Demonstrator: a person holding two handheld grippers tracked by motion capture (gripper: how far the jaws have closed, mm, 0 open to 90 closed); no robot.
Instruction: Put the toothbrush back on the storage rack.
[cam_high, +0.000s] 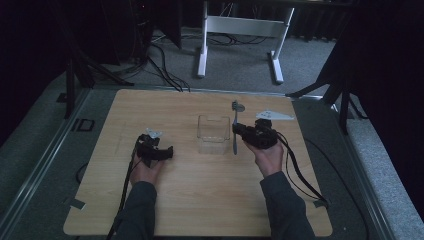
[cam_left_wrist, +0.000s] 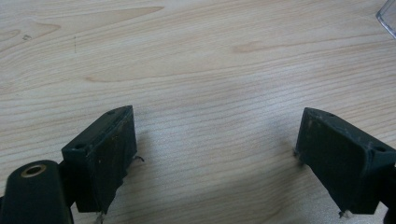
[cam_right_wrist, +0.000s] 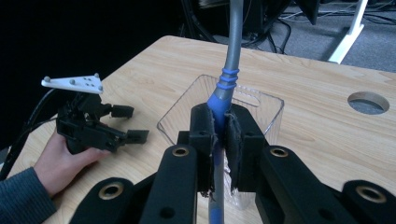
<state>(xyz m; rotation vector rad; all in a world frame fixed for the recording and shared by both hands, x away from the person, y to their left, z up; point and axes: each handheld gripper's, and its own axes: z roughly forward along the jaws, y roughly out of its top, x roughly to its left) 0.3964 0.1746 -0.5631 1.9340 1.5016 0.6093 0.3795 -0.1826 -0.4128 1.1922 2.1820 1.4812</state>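
The utensil (cam_right_wrist: 223, 95), a slim grey shaft with a ribbed blue grip, stands pinched between the right gripper's (cam_right_wrist: 219, 135) fingers (cam_right_wrist: 203, 133), which press together on its blue part. Just beyond those fingers sits the clear plastic container (cam_right_wrist: 268, 116) on the counter (cam_right_wrist: 317, 135). The step in hand looks like carrying the utensil to that container; next it probably needs lowering inside before release. The left gripper (cam_left_wrist: 215, 154) rests well apart, its fingers (cam_left_wrist: 105, 154) spread on nothing.

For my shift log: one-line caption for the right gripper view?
Right gripper shut on a blue-handled utensil above the clear container; left gripper open nearby.
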